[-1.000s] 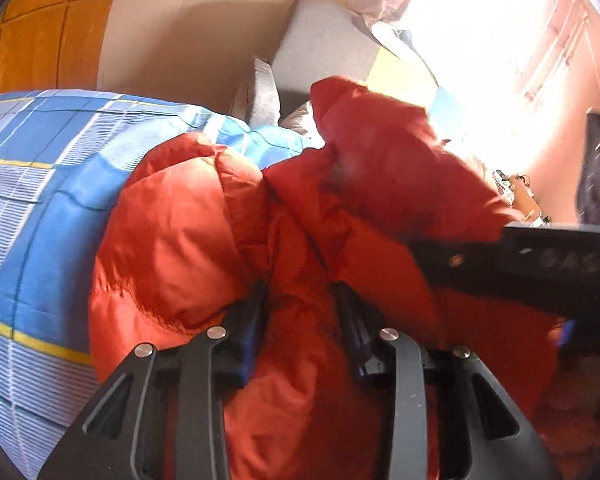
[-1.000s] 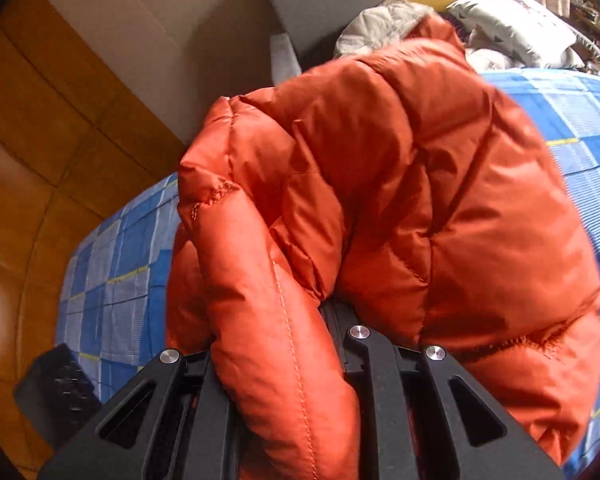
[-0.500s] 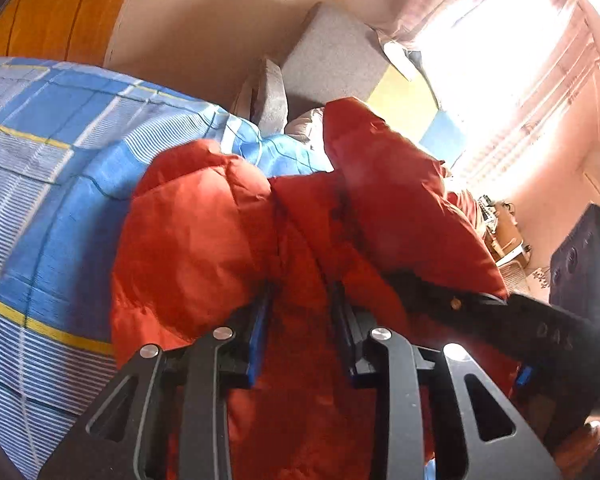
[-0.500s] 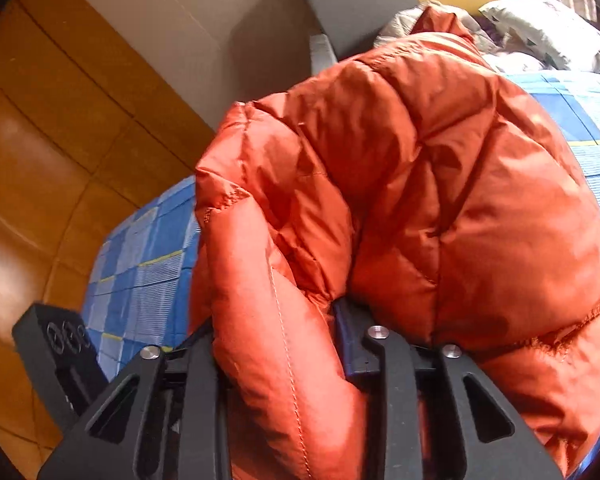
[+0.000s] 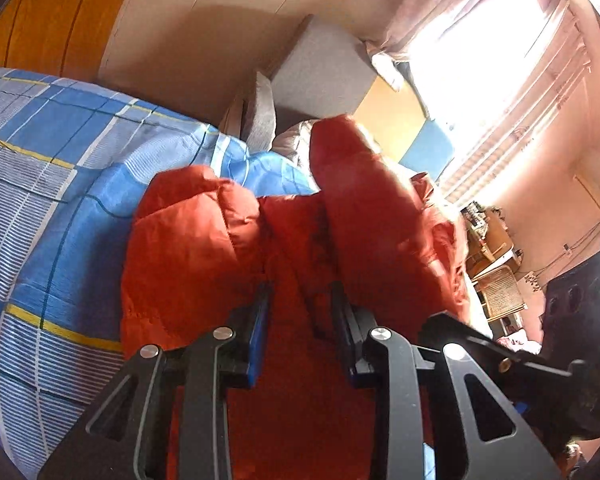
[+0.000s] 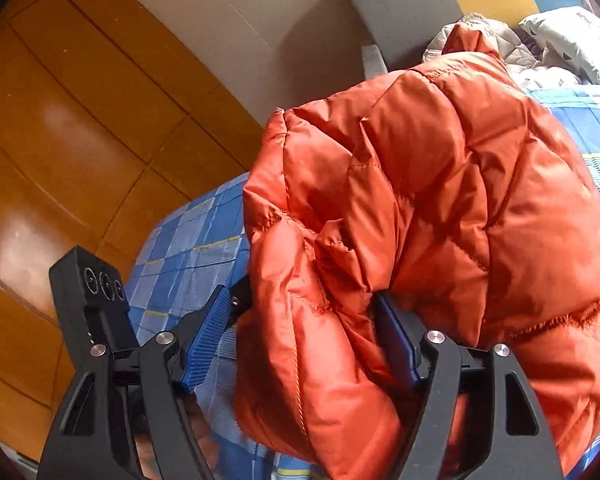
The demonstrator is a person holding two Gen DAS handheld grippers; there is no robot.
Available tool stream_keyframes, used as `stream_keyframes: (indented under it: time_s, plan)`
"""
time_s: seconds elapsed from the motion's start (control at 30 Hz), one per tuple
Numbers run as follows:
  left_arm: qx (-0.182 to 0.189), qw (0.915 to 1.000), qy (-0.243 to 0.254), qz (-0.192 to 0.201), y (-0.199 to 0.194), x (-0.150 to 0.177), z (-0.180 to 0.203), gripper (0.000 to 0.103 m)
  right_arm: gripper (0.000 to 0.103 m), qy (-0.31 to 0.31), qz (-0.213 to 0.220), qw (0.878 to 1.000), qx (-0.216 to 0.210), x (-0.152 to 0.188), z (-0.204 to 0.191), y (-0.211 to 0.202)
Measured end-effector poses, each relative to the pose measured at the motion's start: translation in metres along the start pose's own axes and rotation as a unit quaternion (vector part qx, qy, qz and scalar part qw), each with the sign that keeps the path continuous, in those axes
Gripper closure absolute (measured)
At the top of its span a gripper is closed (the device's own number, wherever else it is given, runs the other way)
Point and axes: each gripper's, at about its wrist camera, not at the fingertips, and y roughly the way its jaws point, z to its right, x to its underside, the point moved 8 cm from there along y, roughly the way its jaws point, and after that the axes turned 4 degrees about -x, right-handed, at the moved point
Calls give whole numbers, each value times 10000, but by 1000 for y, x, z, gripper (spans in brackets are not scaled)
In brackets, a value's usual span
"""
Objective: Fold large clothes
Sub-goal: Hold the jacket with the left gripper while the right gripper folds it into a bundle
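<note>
Left tongs (image 5: 300,320) narrowly pinching the orange down jacket (image 6: 440,200); right tongs (image 6: 304,332) spread wide around a fold (unclamped). Risk: slippery padding springs apart over the bed (image 5: 60,200).

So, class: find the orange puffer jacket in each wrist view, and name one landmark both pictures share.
Left wrist: the orange puffer jacket fills the lower centre, bunched between the left gripper fingers.
Right wrist: it fills the centre and right, a fold lying between the spread fingers of the right gripper.
Shared landmark: the blue checked bedsheet, left of the jacket in both.
</note>
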Motion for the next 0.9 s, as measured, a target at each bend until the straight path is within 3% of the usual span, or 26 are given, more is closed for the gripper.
stream_keyframes:
  time_s: [0.2, 0.27, 0.5, 0.67, 0.83, 0.9]
  plan:
    - [504, 9987, 78, -7, -14, -5, 14, 74, 28, -397, 1, 9992, 21, 8, -2, -5]
    - [677, 9975, 184, -38, -15, -5, 23, 67, 28, -434, 8, 9991, 33, 8, -1, -6]
    - [1035, 9941, 209, -252, -11, -2, 31, 58, 24, -638, -41, 9980, 6, 11, -6, -1]
    - [1111, 9918, 424, -469, -3, 1, 41, 58, 15, -943, -96, 9955, -48, 19, -17, 0]
    - [1096, 9894, 669, -679, 8, 4, 54, 58, 14, -1074, -132, 9941, 0, 25, -21, 1]
    - [991, 9896, 728, -739, 14, 4, 57, 67, 14, -1113, -149, 9937, 46, 26, -24, 2]
